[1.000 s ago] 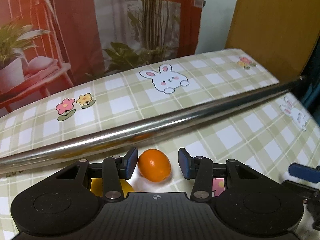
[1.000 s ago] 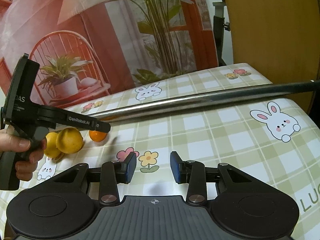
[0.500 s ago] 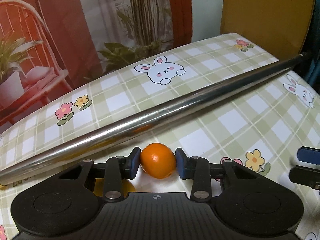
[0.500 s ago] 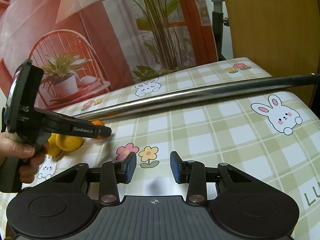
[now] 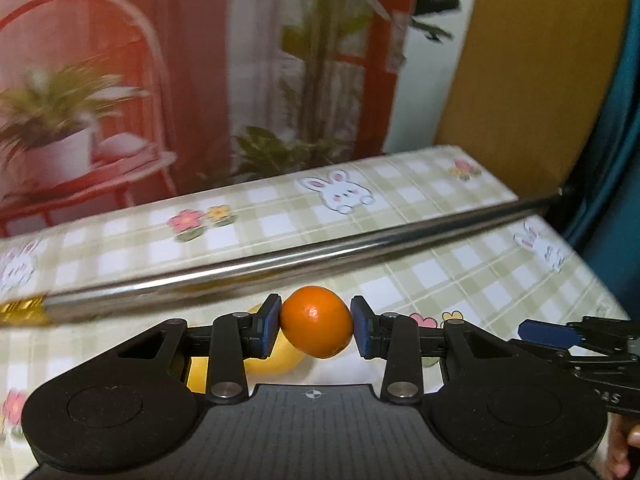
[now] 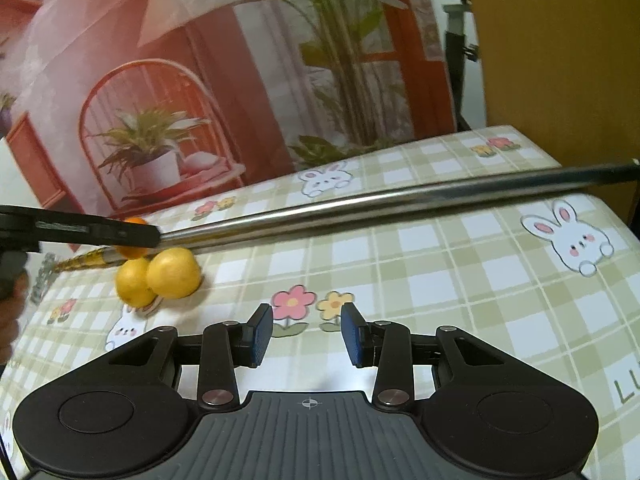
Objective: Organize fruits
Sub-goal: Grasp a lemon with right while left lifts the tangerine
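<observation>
A long shiny metal pole [image 6: 360, 204] lies across the checked tablecloth [image 6: 460, 280] from your near left to the far right edge, and it is the main thing in your way: it crosses just behind the fruit, and in the right wrist view your left gripper [image 5: 316, 322] reaches in front of its left end. That end carries a gold-coloured section [image 6: 86, 259]. Behind the table hangs a printed backdrop [image 6: 180, 80] with a red chair and potted plants, and an ochre panel [image 6: 560, 60] stands at the right.

The small orange [image 5: 316, 328] is round, glossy and deep orange, with a bright highlight on its skin. Your left gripper has closed on it, one blue pad [image 5: 270, 324] pressed to each side, and holds it lifted above the cloth in front of the pole. In the right wrist view only slivers of it show above and below the left gripper's black finger.

Two larger yellow fruits [image 6: 160, 276] sit on the cloth touching each other, just below the held orange and near a rabbit sticker [image 6: 124, 330]. They are paler, more lemon-yellow, and smooth.

Your right gripper [image 6: 306, 334] hovers over the flower stickers [image 6: 308, 306] with its fingers spread apart and nothing between them.

Count: one orange, two yellow fruits, one pole, two grippers. The cloth shows four rabbit stickers in the right wrist view.
</observation>
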